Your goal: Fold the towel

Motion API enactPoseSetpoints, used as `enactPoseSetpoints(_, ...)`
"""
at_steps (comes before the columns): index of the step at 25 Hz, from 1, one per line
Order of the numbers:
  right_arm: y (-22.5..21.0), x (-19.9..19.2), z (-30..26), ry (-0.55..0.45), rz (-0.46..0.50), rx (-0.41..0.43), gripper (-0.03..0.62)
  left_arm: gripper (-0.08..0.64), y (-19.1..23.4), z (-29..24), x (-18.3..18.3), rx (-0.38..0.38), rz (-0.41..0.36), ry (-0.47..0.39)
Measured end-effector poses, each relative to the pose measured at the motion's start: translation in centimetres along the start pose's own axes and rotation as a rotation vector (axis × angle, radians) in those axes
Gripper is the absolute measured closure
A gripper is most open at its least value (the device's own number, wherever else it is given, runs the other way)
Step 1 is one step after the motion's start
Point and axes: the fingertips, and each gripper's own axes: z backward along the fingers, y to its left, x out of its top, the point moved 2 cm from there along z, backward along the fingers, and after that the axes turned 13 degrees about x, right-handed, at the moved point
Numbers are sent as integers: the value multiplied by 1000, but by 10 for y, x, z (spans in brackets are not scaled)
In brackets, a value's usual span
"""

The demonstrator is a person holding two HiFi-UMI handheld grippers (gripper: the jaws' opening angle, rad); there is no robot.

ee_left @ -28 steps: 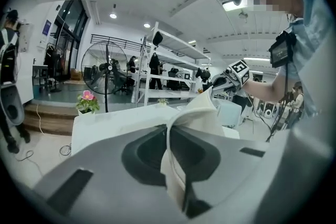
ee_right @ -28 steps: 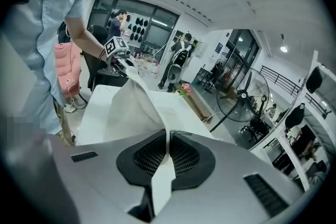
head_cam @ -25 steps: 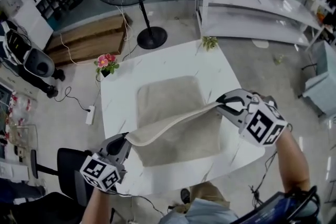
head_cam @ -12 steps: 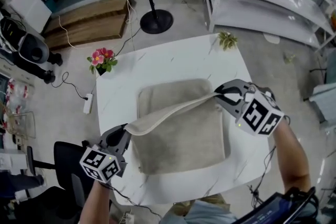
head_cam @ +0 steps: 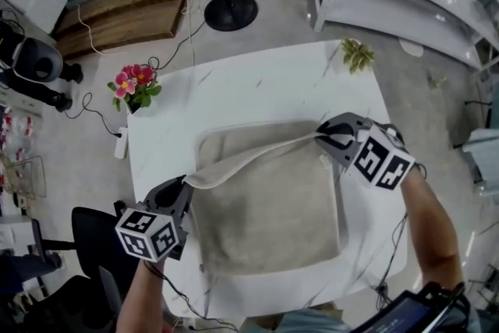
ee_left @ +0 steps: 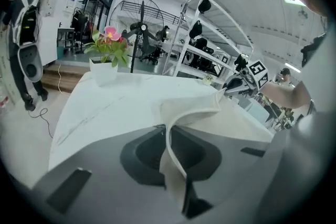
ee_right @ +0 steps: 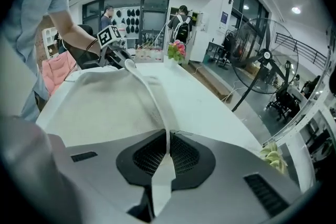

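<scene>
Both grippers lower and farther across the table (head_cam: 234, 86) than a second ago: left gripper (head_cam: 183, 187) and right gripper (head_cam: 326, 138) each clamped on the towel's (head_cam: 273, 214) raised edge, remainder flat on the table; fold apparently mid-way, edge not yet laid down.

A white table (head_cam: 257, 86) is standing on a grey floor (head_cam: 437, 121), filling the centre of the head view. A beige towel (head_cam: 269, 214) is lying across its lower middle, one edge hanging raised. Potted flowers (head_cam: 132, 83) are sitting at its upper-left corner, a green plant (head_cam: 358, 54) at its upper right.
</scene>
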Motion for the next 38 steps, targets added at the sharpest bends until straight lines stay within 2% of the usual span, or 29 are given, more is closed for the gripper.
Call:
enactPoseSetpoints(5,-13,-19,-23,18,-38,32,555,518,6,-21,-4,31,23,54)
enactPoseSetpoints(7,-17,-21,-28,14,-49,36,551,473,7,-25,-2,35,8,63)
enactPoseSetpoints(9,-19,-22,-31,10,-59,42,546,382,7,-25,1,18,-17,59)
enactPoseSetpoints(12,-21,-22,-34,-1,-76,48,540,351,9,-23,6,2,-50,42)
enactPoseSetpoints(15,-26,-21,-31,-16,-92,41,521,353,12,-27,10,20,-61,35)
enactPoseSetpoints(20,-36,-17,-32,-23,-82,-15,482,360,23,-38,20,76,-28,31)
enactPoseSetpoints(23,-40,-18,-35,-4,-62,-49,483,368,21,-46,21,96,-68,34)
enactPoseSetpoints(27,-35,-16,-33,-20,-52,-44,541,421,16,-49,24,104,-110,18)
enactPoseSetpoints(30,-31,-8,-22,-65,-46,-59,548,511,12,-50,26,91,-123,10)
enactPoseSetpoints(34,-29,12,2,-142,-2,-95,549,525,8,-33,48,109,-124,-86)
enactPoseSetpoints(36,-33,17,12,-180,-22,-119,549,523,7,-25,61,124,-149,-135)
enactPoseSetpoints(38,-42,12,13,-179,-68,-133,548,521,7,-30,67,130,-163,-136)
